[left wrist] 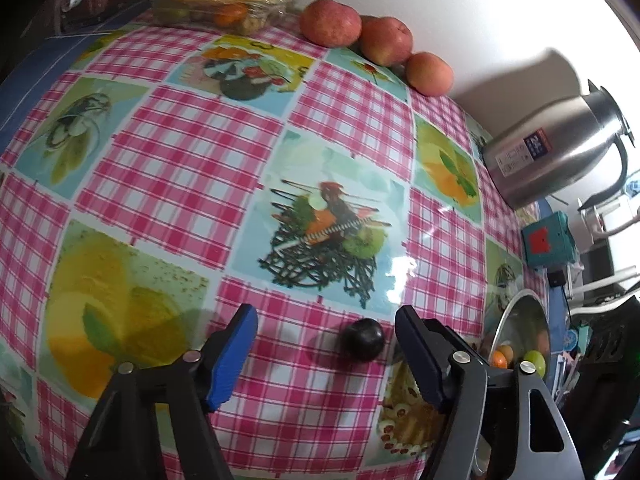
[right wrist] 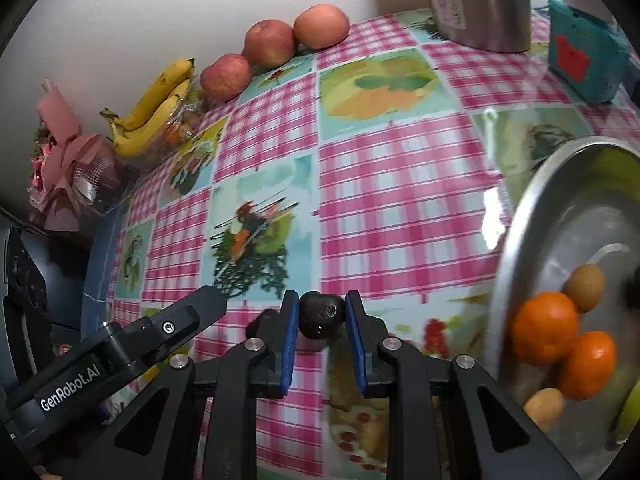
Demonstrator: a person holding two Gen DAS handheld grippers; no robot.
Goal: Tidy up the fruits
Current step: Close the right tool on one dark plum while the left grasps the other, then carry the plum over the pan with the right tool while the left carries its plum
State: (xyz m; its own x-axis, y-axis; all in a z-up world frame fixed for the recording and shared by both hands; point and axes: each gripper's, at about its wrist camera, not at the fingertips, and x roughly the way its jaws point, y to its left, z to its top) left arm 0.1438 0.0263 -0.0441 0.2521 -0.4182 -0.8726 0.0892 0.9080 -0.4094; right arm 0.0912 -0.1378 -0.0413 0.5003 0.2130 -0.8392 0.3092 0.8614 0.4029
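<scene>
Now the right gripper point(right wrist: 322, 314) is clenched on a small, round, glossy dark plum point(right wrist: 321, 316); at its three o'clock sits the steel bowl point(right wrist: 516, 240). Left gripper point(left wrist: 326, 336) is released.

Both wrist cameras close above tablecloth point(left wrist: 180, 160), angled steeply down, sharing apples point(right wrist: 268, 42), bowl point(right wrist: 516, 224).

Bare tablecloth point(left wrist: 192, 168) mid-table; apples point(left wrist: 386, 40) along wall, kettle point(left wrist: 556, 148) beside.

Apples point(right wrist: 268, 44) in row along wall, bananas point(right wrist: 154, 108) left of them, bowl point(right wrist: 520, 216) right.
</scene>
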